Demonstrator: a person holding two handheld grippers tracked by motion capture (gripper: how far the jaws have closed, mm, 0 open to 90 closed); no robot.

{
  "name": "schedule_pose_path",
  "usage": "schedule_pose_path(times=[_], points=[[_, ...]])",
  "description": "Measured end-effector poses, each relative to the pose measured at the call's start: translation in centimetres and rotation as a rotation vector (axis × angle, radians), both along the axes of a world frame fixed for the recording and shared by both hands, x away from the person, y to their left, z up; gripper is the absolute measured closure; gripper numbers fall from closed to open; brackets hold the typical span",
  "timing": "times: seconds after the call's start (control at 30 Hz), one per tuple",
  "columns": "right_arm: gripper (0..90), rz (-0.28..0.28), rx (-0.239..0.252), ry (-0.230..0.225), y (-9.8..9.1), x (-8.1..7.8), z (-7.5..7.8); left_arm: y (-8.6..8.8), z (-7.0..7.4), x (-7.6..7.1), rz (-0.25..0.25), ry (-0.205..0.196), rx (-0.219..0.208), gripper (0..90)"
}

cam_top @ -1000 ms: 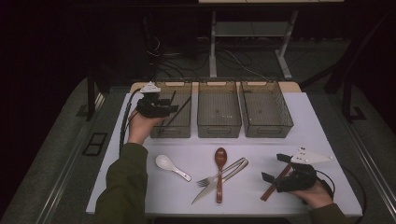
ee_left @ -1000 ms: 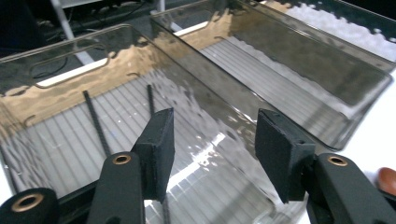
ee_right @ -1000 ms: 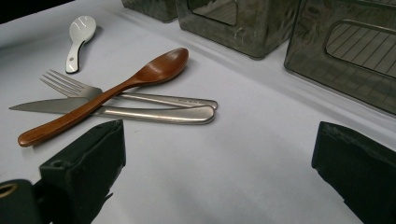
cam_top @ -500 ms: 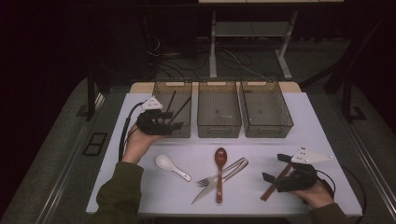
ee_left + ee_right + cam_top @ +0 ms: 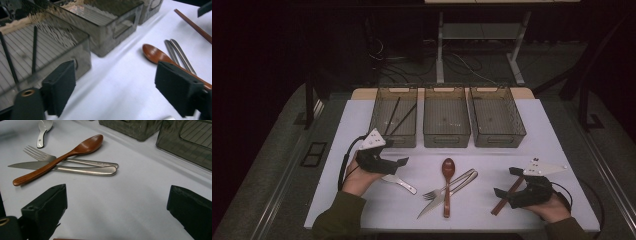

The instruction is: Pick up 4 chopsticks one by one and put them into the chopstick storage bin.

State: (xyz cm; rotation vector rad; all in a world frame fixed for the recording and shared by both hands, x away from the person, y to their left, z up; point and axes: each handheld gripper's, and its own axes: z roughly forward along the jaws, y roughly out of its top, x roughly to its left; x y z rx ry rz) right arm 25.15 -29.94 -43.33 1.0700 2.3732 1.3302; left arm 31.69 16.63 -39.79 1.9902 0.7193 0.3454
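Note:
My left gripper point(image 5: 396, 153) point(image 5: 117, 82) hovers low over the table in front of the left bin point(image 5: 382, 135), above the bowl end of a white spoon point(image 5: 401, 183). Its jaws have just been opening and stand wide apart, with nothing between them. Two black chopsticks point(image 5: 397, 116) point(image 5: 33, 47) lie in that bin. My right gripper point(image 5: 507, 182) point(image 5: 120, 205) rests open at the front right, over a brown chopstick point(image 5: 501, 202) that lies on the table. A wooden spoon point(image 5: 447, 182) point(image 5: 75, 151) lies across a fork point(image 5: 82, 162) and a knife point(image 5: 62, 168) at the front centre.
The middle bin point(image 5: 446, 137) and the right bin point(image 5: 499, 139) stand in a row with the left one at the back of the white table point(image 5: 557, 150). Dark floor, cables and a table frame lie beyond.
My left gripper has drawn back from the left bin toward the front, down to the white spoon, and its jaws have spread. The right hand has kept still.

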Motion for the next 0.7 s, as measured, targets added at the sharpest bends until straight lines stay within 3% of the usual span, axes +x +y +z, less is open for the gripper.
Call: schedule_pose_path(times=[0.07,0.2,0.47,0.6,0.7], points=[[16.0,0.017,0.003,0.001,-0.3,-0.1,0.2,0.2,-0.3,-0.6,0.000,-0.002,0.000,14.9],[26.2,0.041,0.013,0.001,-1.0,-0.3,0.5,0.1,-1.1,-1.6,-0.016,0.008,0.005,10.0],[56.6,0.113,-0.020,0.031,-0.7,-0.7,0.4,-0.7,-2.0,-3.4,-0.065,0.026,0.030,0.0],[70.5,0.165,-0.065,0.032,-0.5,-1.1,0.3,-0.9,-2.4,-4.3,-0.077,0.025,0.013,0.0],[79.6,0.187,-0.089,0.041,-0.7,-1.4,0.1,-0.7,-2.6,-4.8,-0.082,0.014,-0.032,0.0]])
